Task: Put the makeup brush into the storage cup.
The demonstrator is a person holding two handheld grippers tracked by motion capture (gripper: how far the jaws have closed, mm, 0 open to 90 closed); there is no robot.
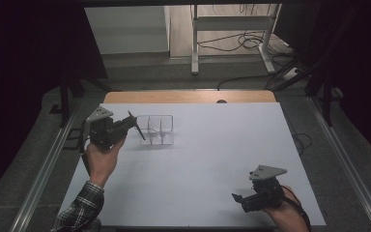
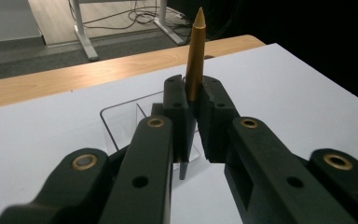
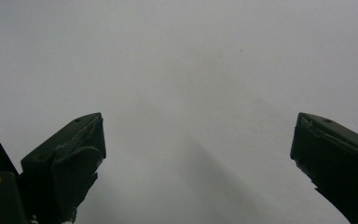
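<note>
A gold pen (image 2: 196,51) with a pointed tip stands nearly upright between the two jaws of my left gripper (image 2: 193,109), which is shut on it. From above, that left gripper (image 1: 133,124) hovers at the left end of a clear plastic divided tray (image 1: 163,126), and the pen (image 1: 137,126) shows as a thin dark stick. The same tray (image 2: 121,116) lies just behind the jaws in the left gripper view. My right gripper (image 1: 236,197) rests near the table's front right, and its jaws stand wide apart over bare white surface (image 3: 196,140).
A white sheet (image 1: 207,159) covers the table, with a wooden strip (image 1: 188,96) along its far edge. Beyond the table are a white metal frame (image 1: 232,29) and loose cables (image 1: 251,41) on the floor. Dark curtains hang at both sides.
</note>
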